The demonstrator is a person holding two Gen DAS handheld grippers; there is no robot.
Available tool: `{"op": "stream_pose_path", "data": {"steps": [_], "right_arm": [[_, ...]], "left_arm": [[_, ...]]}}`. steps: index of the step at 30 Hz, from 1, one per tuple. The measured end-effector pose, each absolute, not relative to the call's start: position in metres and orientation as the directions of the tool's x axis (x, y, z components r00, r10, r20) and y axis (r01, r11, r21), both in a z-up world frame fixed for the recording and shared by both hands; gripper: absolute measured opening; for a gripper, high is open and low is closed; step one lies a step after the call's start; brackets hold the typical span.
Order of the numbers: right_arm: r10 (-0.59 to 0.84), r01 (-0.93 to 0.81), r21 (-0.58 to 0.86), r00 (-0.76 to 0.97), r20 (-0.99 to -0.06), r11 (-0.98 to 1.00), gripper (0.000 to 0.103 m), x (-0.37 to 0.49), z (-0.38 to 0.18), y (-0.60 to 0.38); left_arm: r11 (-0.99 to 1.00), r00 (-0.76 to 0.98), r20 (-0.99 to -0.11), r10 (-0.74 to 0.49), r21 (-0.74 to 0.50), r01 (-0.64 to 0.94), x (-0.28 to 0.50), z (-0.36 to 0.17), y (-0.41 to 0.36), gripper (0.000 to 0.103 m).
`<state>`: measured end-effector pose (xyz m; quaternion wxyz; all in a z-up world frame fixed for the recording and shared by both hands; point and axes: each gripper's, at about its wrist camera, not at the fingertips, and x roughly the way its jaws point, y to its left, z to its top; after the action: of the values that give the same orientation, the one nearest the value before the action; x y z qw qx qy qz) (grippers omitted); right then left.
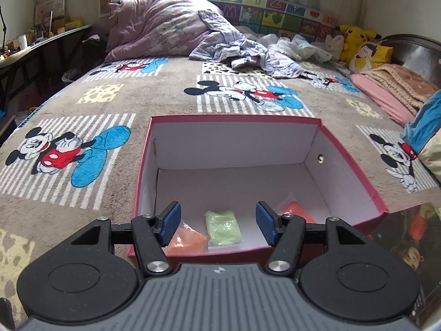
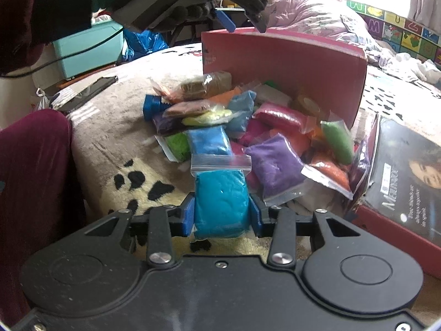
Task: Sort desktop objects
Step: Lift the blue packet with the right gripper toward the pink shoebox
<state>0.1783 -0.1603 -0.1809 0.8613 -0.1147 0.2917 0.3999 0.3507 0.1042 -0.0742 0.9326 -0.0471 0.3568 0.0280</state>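
My left gripper point(image 1: 219, 226) is open and empty, held over the near edge of a red cardboard box point(image 1: 355, 154) with a white inside. In the box lie a light green bag point(image 1: 223, 226) and two orange bags point(image 1: 187, 241) point(image 1: 296, 210). My right gripper point(image 2: 222, 213) is shut on a turquoise zip bag point(image 2: 220, 201) of coloured clay. Beyond it a pile of several coloured bags point(image 2: 275, 162) lies on the bed against the red box's outer wall point(image 2: 284, 58). The left gripper also shows above the box in the right wrist view point(image 2: 242, 24).
A Mickey Mouse blanket point(image 1: 110, 91) covers the bed. A dark book point(image 2: 405, 182) lies right of the pile. A quilt point(image 1: 160, 27), crumpled clothes point(image 1: 248, 52) and plush toys point(image 1: 355, 41) sit at the far end. My maroon sleeve point(image 2: 33, 165) is on the left.
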Motion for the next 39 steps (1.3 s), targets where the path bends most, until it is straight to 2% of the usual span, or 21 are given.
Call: {"op": "stream_pose_path", "data": {"steps": [20, 39], "right_arm": [[0.621, -0.707, 0.049, 0.583, -0.524, 0.705, 0.039, 0.177, -0.133, -0.18], [0.615, -0.701, -0.03, 0.645, -0.453, 0.713, 0.039, 0.243, -0.063, -0.166]], "left_arm": [[0.99, 0.813, -0.582, -0.013, -0.123, -0.072, 0.251, -0.055, 0.107, 0.059], [0.993, 0.842, -0.538, 0.041, -0.075, -0.096, 0.165, -0.096, 0.079, 0.059]]}}
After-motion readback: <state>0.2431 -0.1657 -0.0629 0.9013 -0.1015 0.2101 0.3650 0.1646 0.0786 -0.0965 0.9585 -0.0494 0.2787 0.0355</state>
